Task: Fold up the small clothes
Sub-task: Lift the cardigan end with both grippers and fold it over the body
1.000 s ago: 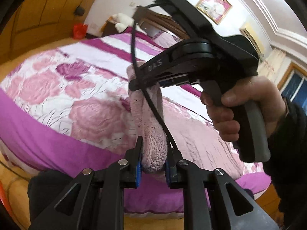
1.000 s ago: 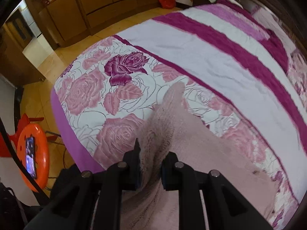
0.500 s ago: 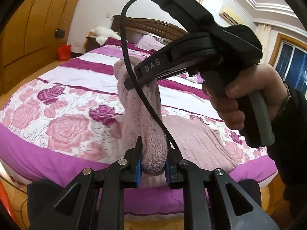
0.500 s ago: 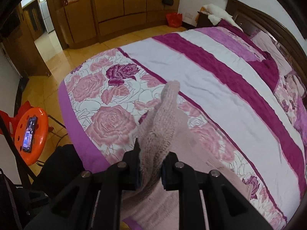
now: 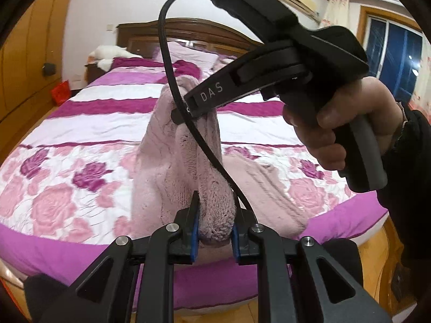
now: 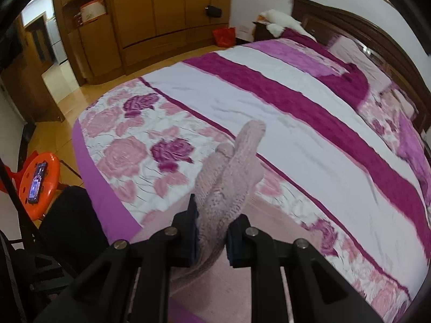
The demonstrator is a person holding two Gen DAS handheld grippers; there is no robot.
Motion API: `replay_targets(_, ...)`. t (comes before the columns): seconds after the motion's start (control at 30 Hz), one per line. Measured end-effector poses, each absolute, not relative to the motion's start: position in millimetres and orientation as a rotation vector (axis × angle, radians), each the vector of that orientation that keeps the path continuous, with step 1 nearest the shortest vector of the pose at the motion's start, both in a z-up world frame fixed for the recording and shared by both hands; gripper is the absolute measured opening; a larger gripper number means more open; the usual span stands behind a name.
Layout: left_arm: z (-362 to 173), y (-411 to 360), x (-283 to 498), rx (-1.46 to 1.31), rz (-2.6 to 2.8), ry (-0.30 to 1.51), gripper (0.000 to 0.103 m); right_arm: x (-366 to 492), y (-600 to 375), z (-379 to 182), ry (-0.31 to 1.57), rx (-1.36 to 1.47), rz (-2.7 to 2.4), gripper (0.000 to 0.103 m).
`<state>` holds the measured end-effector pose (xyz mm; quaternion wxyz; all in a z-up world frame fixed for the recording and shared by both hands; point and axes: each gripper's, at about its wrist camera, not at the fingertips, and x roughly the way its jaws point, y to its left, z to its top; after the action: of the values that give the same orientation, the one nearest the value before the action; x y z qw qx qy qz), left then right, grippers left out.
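Observation:
A small pink knitted sweater (image 5: 172, 161) is held up off the bed, its lower part still lying on the bedspread (image 5: 272, 188). My left gripper (image 5: 214, 228) is shut on a bunched edge of it. My right gripper (image 6: 211, 231) is shut on another part of the sweater (image 6: 231, 177); in the left wrist view it (image 5: 188, 110) shows from the side, pinching the sweater's raised top, held by a hand (image 5: 344, 123).
The bed (image 6: 269, 107) has a pink rose and magenta striped spread, with a dark wooden headboard (image 5: 188, 31) and pillows behind. An orange stool with a phone (image 6: 37, 183) stands left of the bed. Wooden wardrobes (image 6: 161, 13) line the far wall.
Both grippers have risen with the sweater, lifting more of it off the bed. The views have tilted up towards the headboard and the wardrobes.

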<state>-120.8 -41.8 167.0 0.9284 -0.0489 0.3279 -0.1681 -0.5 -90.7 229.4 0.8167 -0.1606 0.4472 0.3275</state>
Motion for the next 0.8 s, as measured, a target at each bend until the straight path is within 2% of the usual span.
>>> replay_targets(0.5,142.3,-153.4,-94.6,0.129,-0.482,0.732,0.0,16.4,-189.4,203.3,0.997,-0.321,0.542,0.016)
replay_targets(0.8,102.2,-205.7,-90.0,0.25,-0.498,0.827,0.0,28.7,-245.5,141.9,1.118,-0.206,0.493,0.016)
